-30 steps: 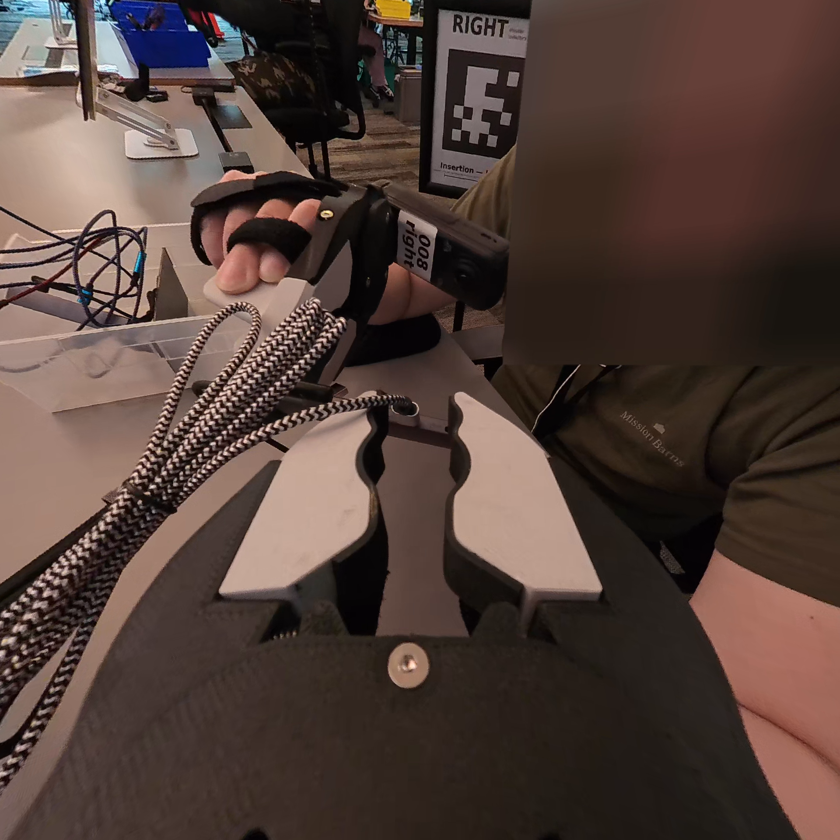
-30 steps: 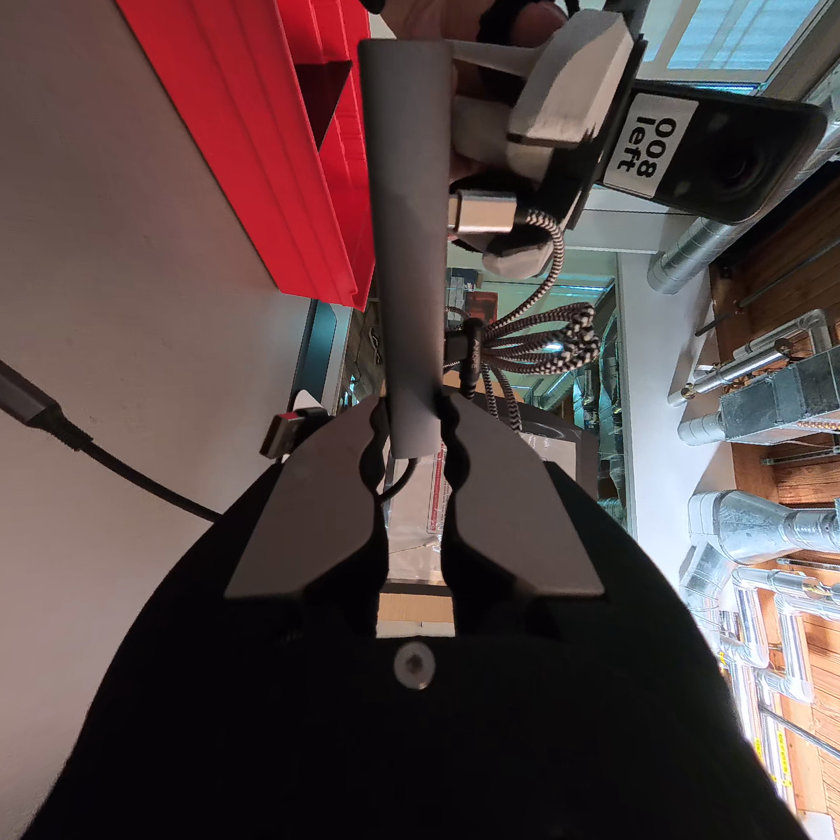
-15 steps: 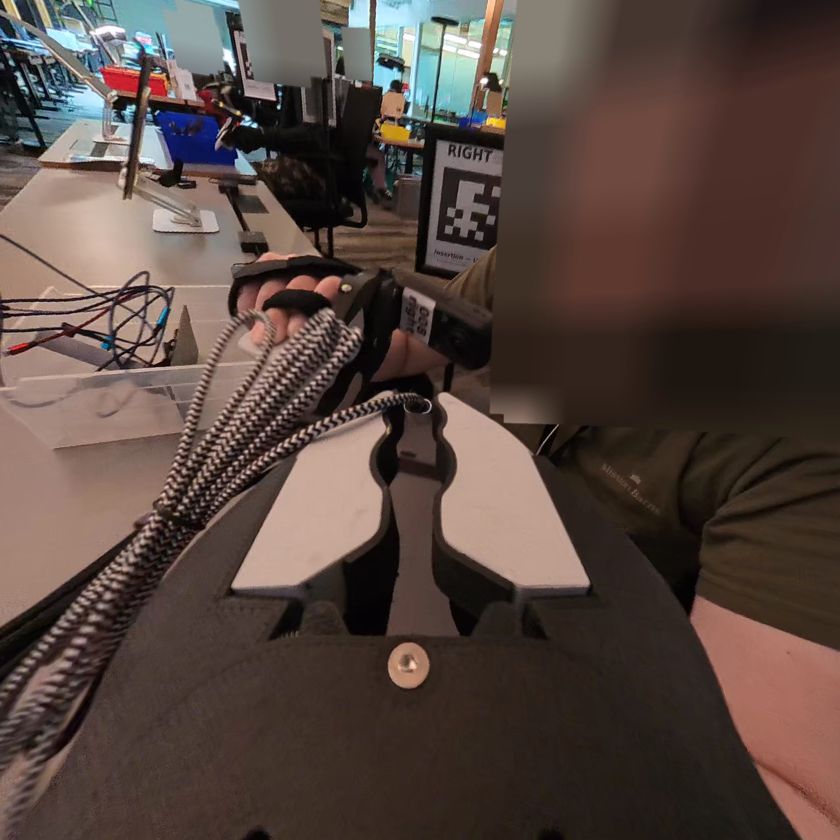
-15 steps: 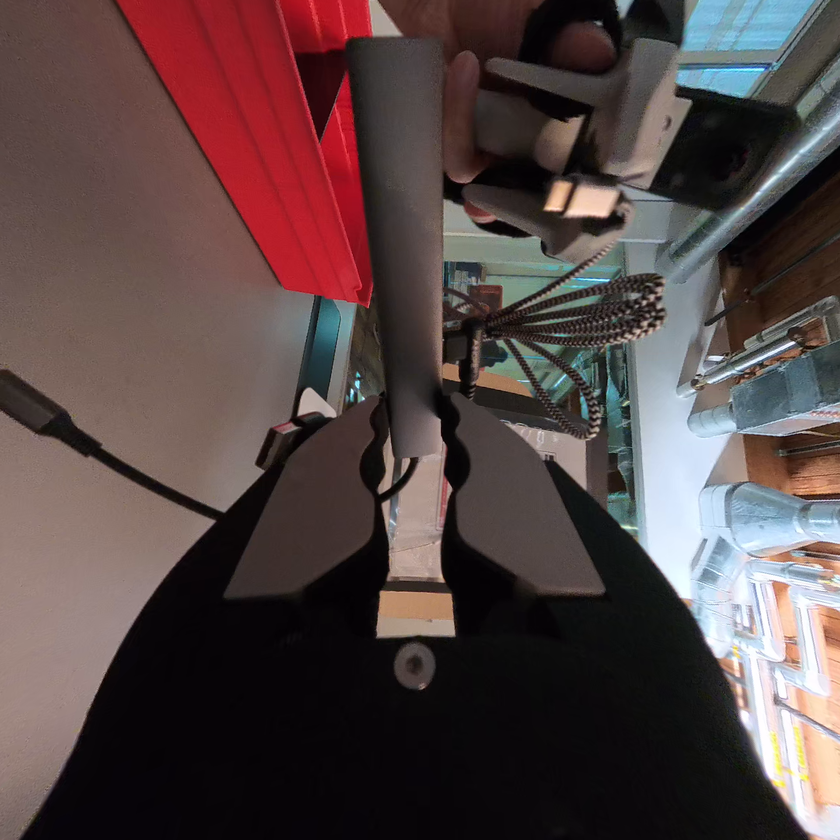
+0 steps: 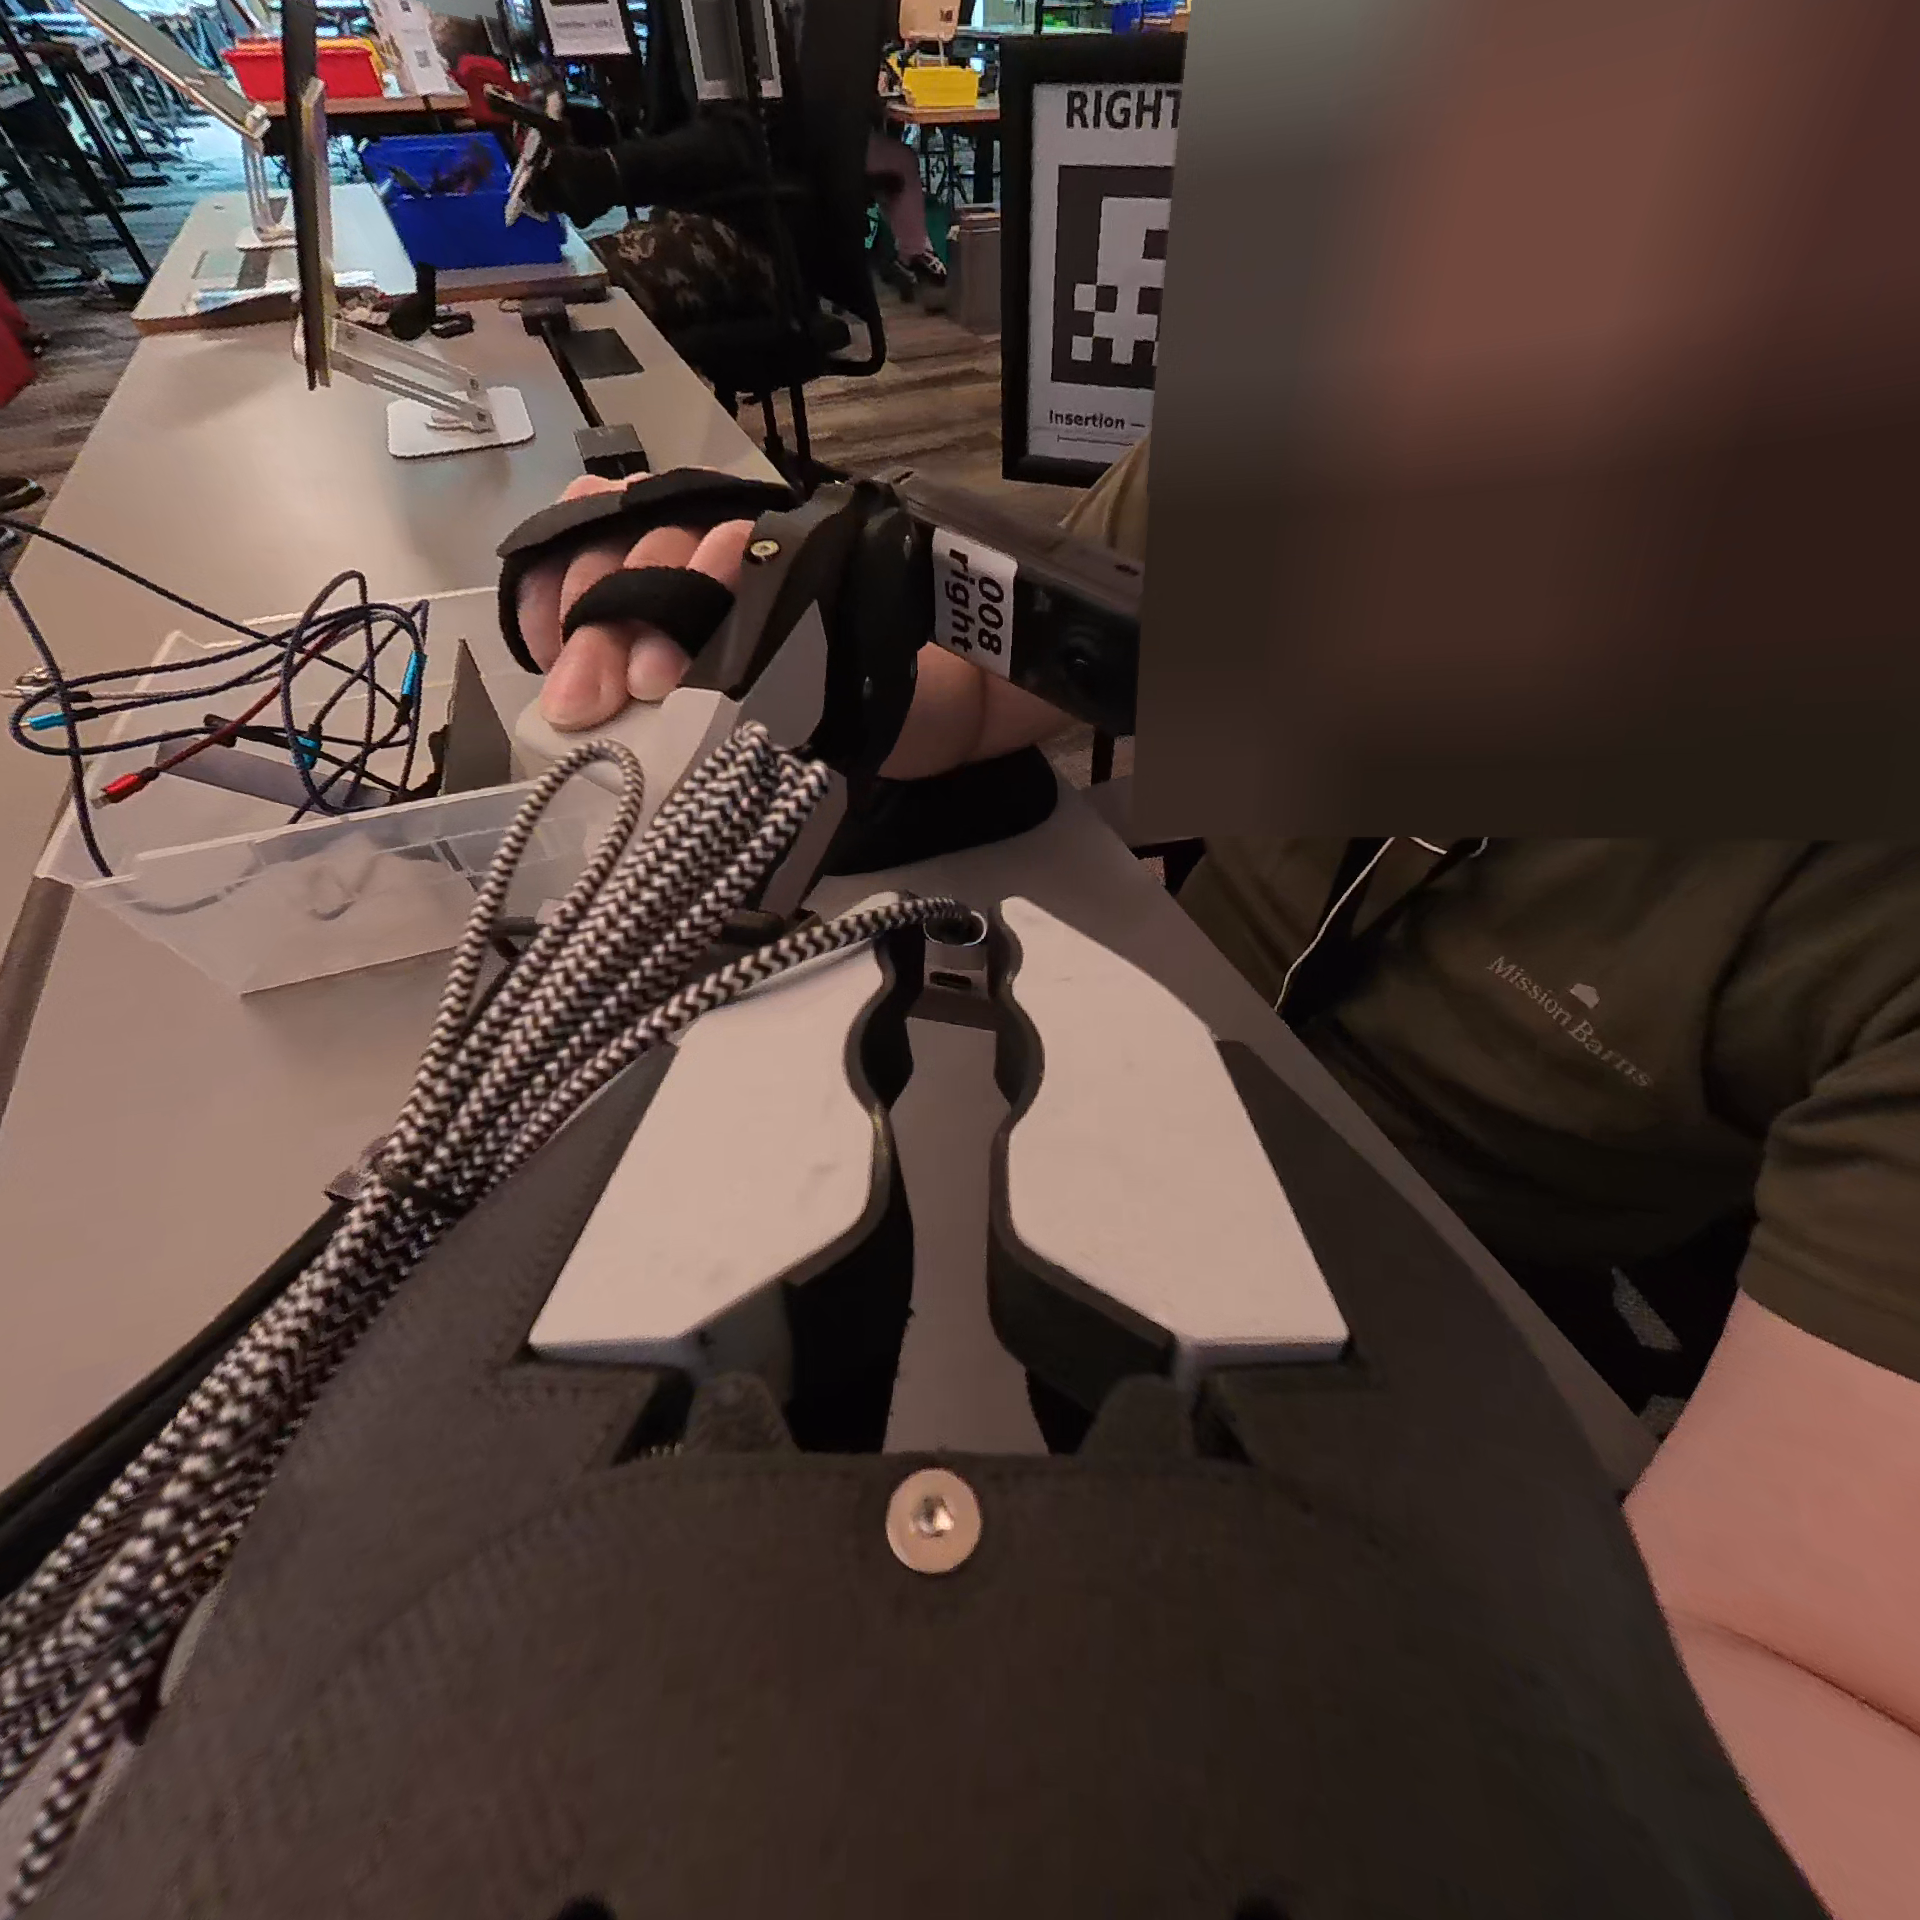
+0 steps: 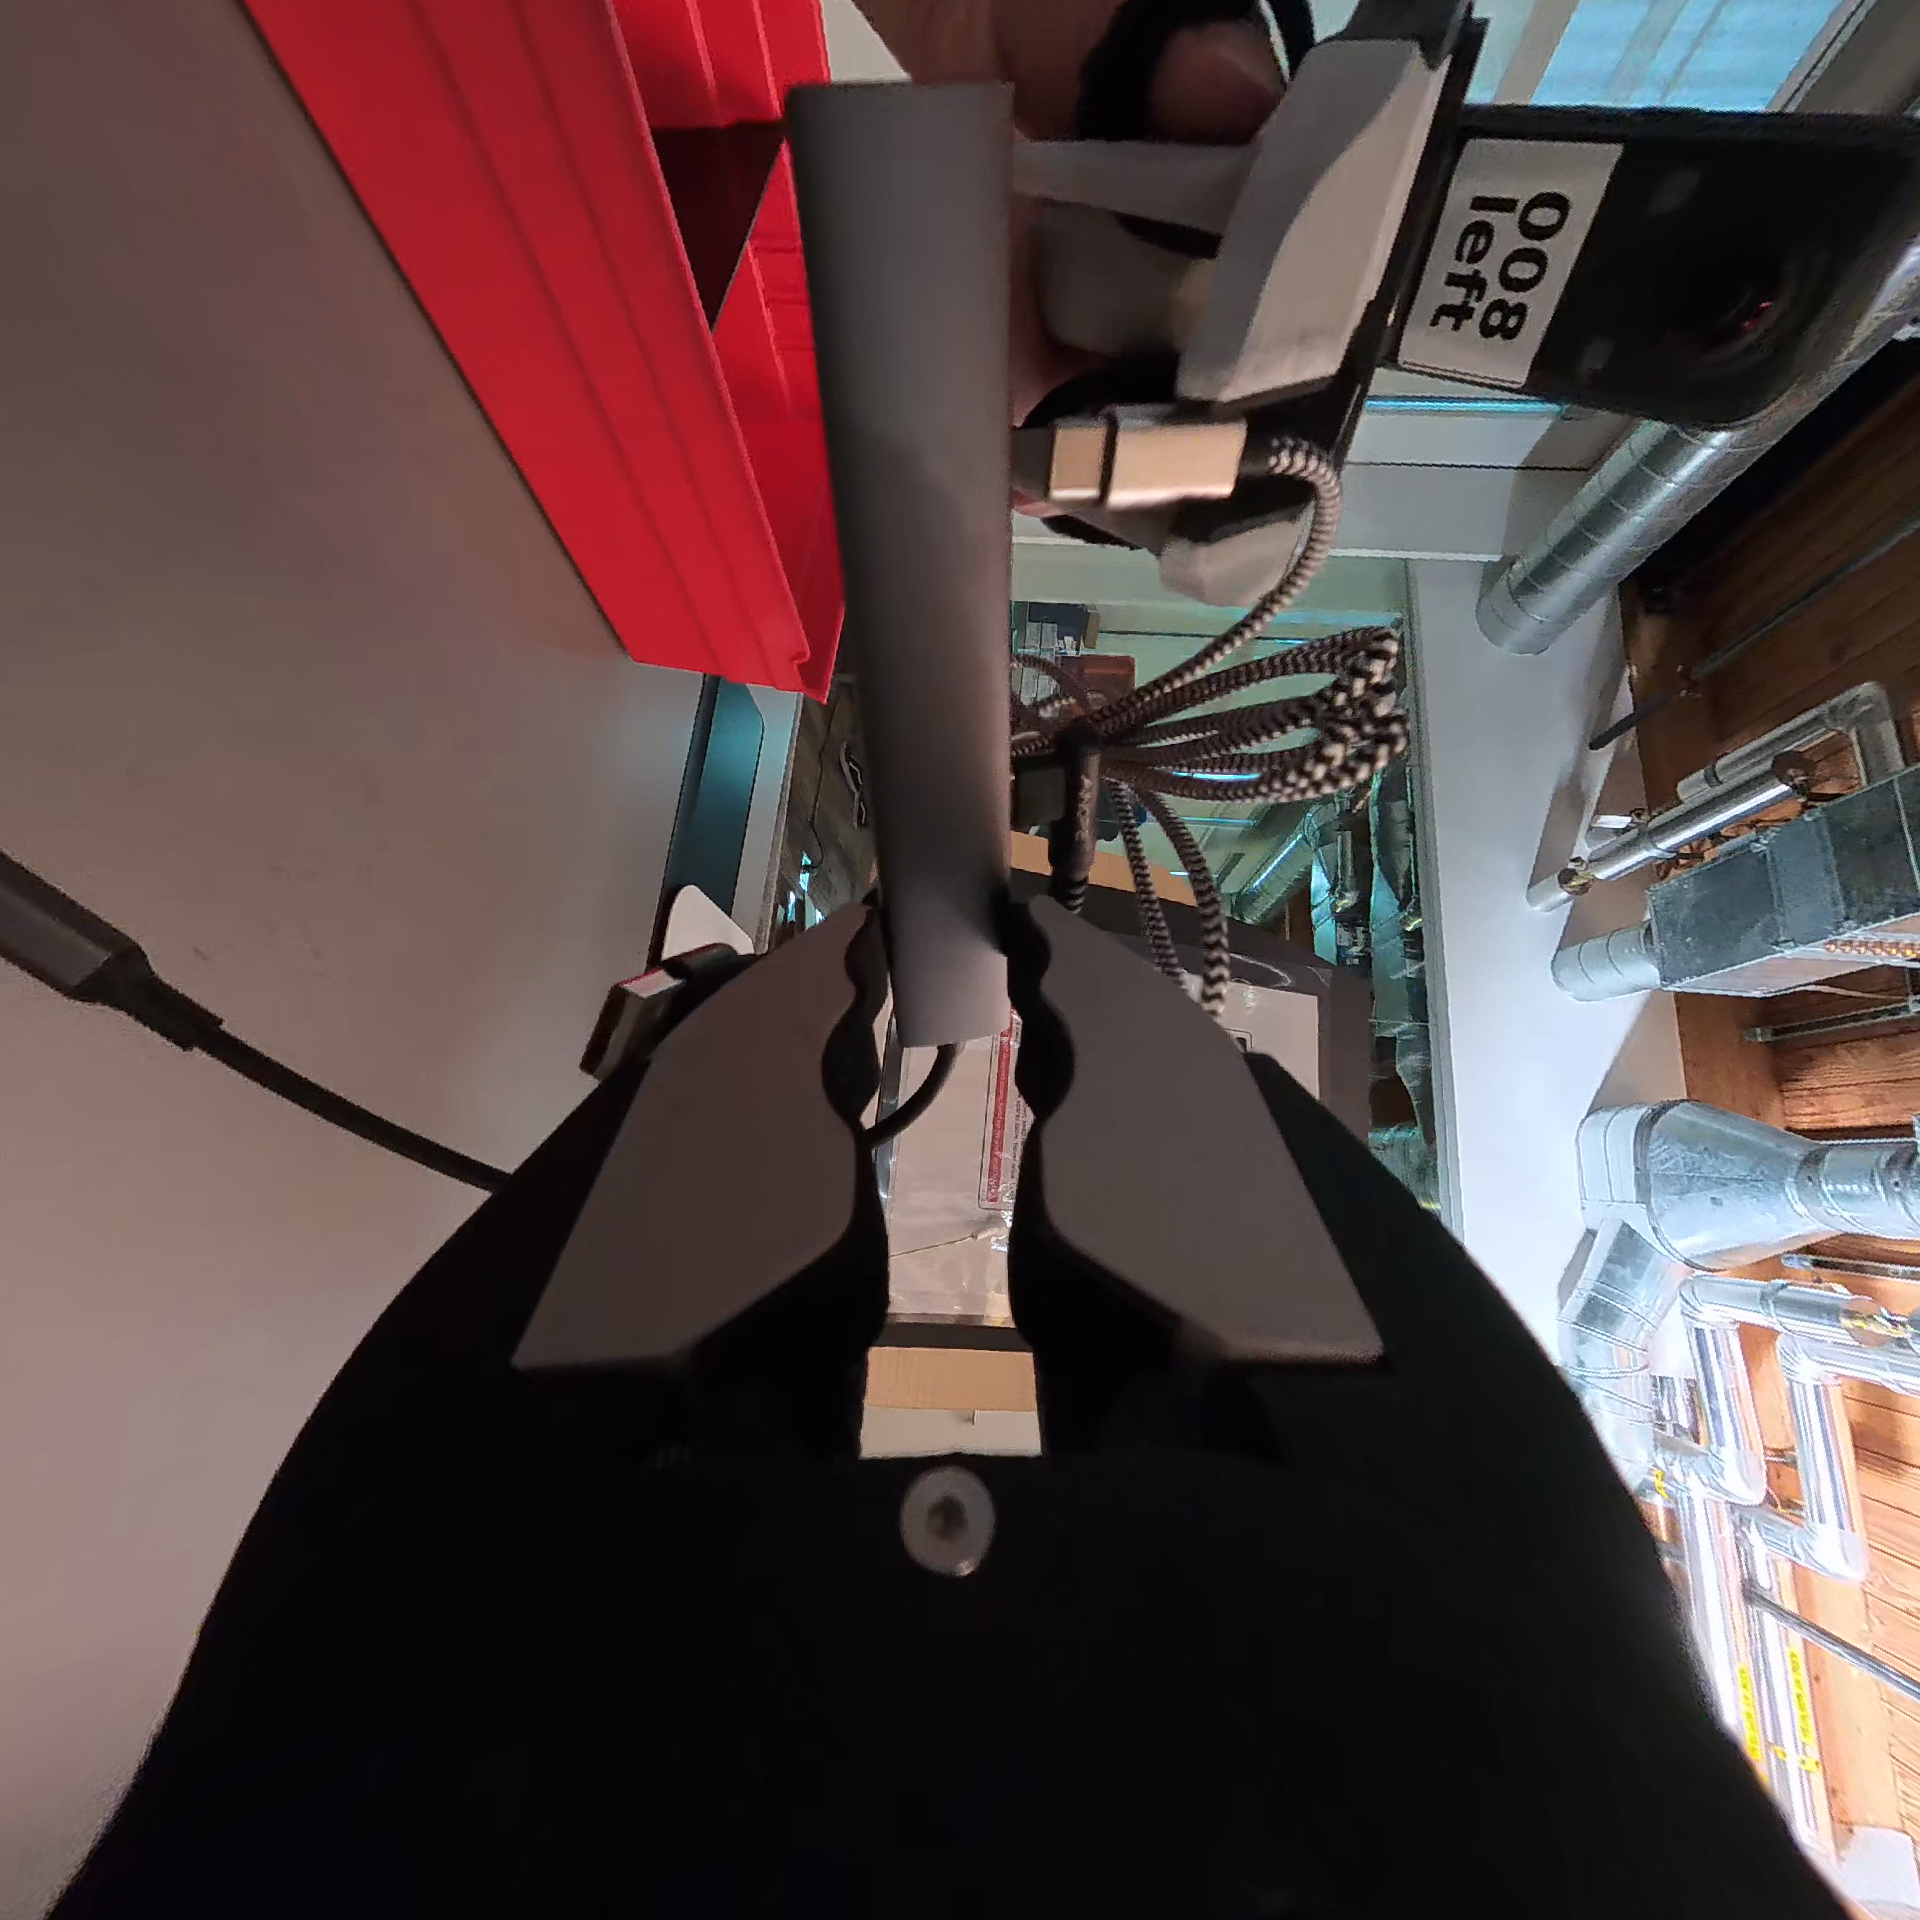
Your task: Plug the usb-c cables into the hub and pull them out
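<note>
In the right wrist view my right gripper (image 6: 940,935) is shut on one end of a flat grey hub (image 6: 914,468) that points away from me. My left gripper's fingers (image 6: 1309,208) come in from the right, shut on a silver usb-c plug (image 6: 1153,468). The plug's tip touches the hub's side edge; I cannot tell how deep it sits. Its black-and-white braided cable (image 6: 1226,727) hangs coiled behind the hub. In the left wrist view my left gripper (image 5: 951,940) pinches the plug (image 5: 961,930), the cable bundle (image 5: 582,987) lies over its left side, and the right gripper (image 5: 800,821) is just ahead.
A clear bin (image 5: 260,883) of thin cables stands on the grey table (image 5: 208,1143) at left. A red bin (image 6: 582,364) lies beyond the hub. A black cable (image 6: 156,997) crosses the table. The hub's own lead plug (image 6: 644,1013) hangs by my right fingers. A person's torso (image 5: 1507,1039) fills the right. My right fingertips sit around 8 cm from my left ones.
A second ago the plug was against the hub's side. Half a second ago the left gripper had drawn it clear to the right. Now the plug is back at the hub's edge.
</note>
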A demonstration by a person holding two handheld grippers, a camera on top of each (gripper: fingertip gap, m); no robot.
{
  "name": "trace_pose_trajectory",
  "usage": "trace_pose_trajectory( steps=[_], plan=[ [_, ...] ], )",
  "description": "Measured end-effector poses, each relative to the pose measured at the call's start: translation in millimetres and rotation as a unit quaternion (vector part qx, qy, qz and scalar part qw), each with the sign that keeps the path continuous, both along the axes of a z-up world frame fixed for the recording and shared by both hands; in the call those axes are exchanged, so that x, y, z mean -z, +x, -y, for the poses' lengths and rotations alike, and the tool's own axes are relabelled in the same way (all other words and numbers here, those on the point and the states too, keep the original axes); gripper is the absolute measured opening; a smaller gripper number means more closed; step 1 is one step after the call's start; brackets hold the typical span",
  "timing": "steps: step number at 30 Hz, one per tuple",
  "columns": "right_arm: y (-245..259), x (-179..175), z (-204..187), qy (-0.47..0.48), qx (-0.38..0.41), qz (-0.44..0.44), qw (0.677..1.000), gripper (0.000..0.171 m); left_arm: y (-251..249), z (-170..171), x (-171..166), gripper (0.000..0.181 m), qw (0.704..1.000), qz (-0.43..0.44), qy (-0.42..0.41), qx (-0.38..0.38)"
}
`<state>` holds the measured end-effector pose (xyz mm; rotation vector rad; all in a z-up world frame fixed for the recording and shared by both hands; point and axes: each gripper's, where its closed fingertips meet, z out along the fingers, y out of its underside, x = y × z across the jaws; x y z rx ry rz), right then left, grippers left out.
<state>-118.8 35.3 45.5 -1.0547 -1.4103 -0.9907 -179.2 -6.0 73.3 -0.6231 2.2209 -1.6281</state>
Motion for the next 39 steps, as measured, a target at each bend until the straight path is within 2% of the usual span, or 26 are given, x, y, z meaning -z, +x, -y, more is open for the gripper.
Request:
trace_pose_trajectory(
  steps=[14, 23, 39],
  plan=[
    [-0.6, -2.9, 1.8, 0.0, -0.01, -0.014, 1.0, 0.023, 1.2, 2.3, 6.0, 0.01, 1.0, 0.014, 0.014, 0.012],
    [-5.7, -7.3, 4.2, -0.039, -0.035, -0.105, 0.993, 0.024, -4.1, 3.8, 3.7, 0.01, 1.0, 0.017, 0.011, 0.023],
    [-8.0, -8.2, 4.9, -0.101, -0.06, -0.205, 0.972, 0.028, -4.2, 5.6, -1.1, 0.011, 0.999, 0.032, 0.01, 0.027]
  ],
)
